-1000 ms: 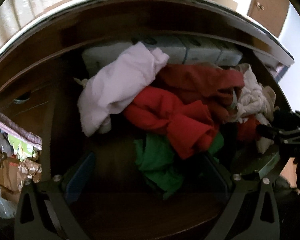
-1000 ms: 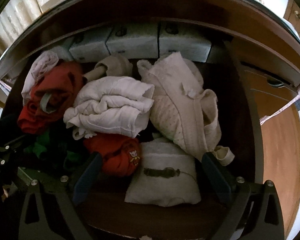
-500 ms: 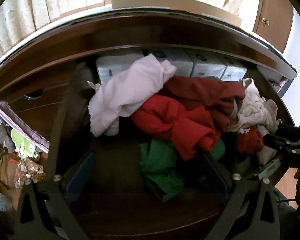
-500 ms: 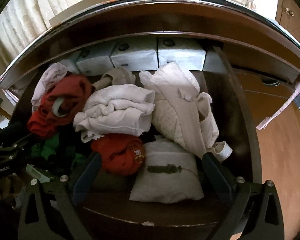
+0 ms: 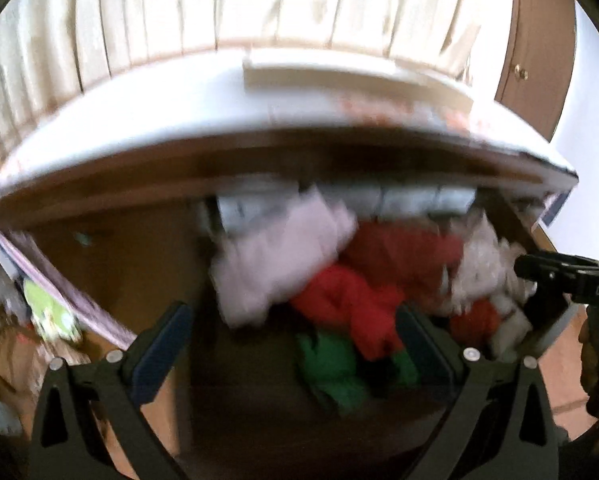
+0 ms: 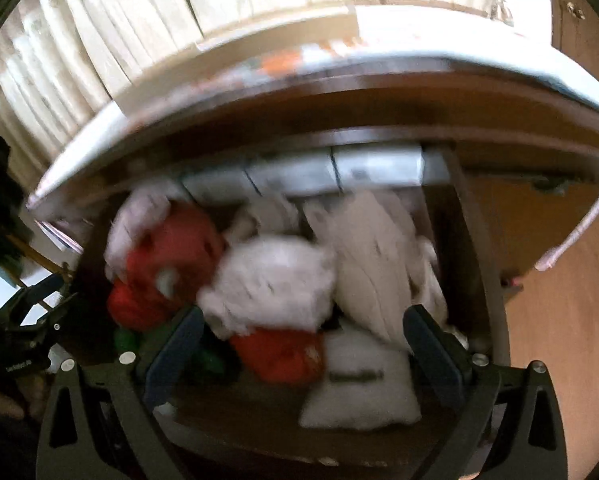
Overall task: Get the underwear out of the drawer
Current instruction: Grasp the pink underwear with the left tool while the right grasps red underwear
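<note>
Both wrist views look down, side by side, into one open drawer point(image 5: 259, 420).

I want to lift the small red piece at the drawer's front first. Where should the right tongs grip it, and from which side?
Grip the raised, rounded top of the small red piece, coming from above. It bulges clear between the open right tongs, while the white bundle crowds its right side.

Underwear point(image 6: 275, 284) heaped in drawer point(image 6: 471, 248)
</note>
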A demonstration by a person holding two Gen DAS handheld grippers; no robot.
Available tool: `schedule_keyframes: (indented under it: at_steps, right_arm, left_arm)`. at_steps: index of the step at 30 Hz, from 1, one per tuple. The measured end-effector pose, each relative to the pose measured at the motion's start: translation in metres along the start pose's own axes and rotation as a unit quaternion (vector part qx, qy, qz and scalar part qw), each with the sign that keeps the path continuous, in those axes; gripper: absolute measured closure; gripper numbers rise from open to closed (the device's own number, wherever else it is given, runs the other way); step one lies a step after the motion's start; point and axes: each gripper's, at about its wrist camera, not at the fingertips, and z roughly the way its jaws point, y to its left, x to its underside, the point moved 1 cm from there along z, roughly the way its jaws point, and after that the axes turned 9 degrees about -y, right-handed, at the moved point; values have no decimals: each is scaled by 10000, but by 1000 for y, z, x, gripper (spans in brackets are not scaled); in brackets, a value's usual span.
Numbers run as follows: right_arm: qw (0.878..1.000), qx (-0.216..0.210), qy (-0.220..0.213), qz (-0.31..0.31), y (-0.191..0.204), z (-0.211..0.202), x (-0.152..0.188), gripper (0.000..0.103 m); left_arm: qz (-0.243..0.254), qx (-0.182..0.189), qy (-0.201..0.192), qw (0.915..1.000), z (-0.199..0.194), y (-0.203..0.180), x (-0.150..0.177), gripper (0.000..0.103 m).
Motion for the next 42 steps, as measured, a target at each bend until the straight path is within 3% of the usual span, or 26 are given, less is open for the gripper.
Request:
schedule_keyframes:
  at_steps: [5, 9, 13, 18, 28, 29, 30, 33, 36, 42]
  right_arm:
    - [9982, -589, 46, -137, 19, 14, -31, 2]
    - [9937, -852, 288, -661, 44, 38, -43, 2]
    - [9861, -810, 532, -1353, 76, 63, -40, 2]
    - [9774, -1044, 887, -1612, 96, 89, -41, 24]
    - [9585, -962, 1811, -1983, 113, 149, -18, 32]
    - [9585, -971, 1821, -1967, 112, 151, -16, 34]
    - [9592, -986, 1828, -1917, 111, 153, -15, 47]
    - [9612, -1098, 1824, -1756, 106, 151, -15, 58]
    - [9615, -1154, 1784, -1743, 104, 145, -14, 64]
    - [9701, -1306, 1369, -1522, 95, 106, -19, 66]
  left_arm:
    - [-67, -77, -165, 9998, 16, 12, -38, 0]
    - [-270, -170, 289, 9991, 52, 17, -44, 0]
    - [-195, -341, 674, 9969, 75, 18, -40, 0]
    - [3, -515, 670, 9964, 76, 22, -38, 0]
    - [358, -124, 851, 9957, 85, 11, -33, 0]
    - [328, -61, 889, 9955, 86, 10, -34, 0]
    - [310, -24, 908, 9954, 88, 8, -34, 0]
    - [352, -15, 943, 9949, 93, 4, -34, 0]
    - [509, -40, 1025, 9934, 100, -3, -34, 0]
    - [834, -305, 1051, 9905, 112, -16, -34, 0]
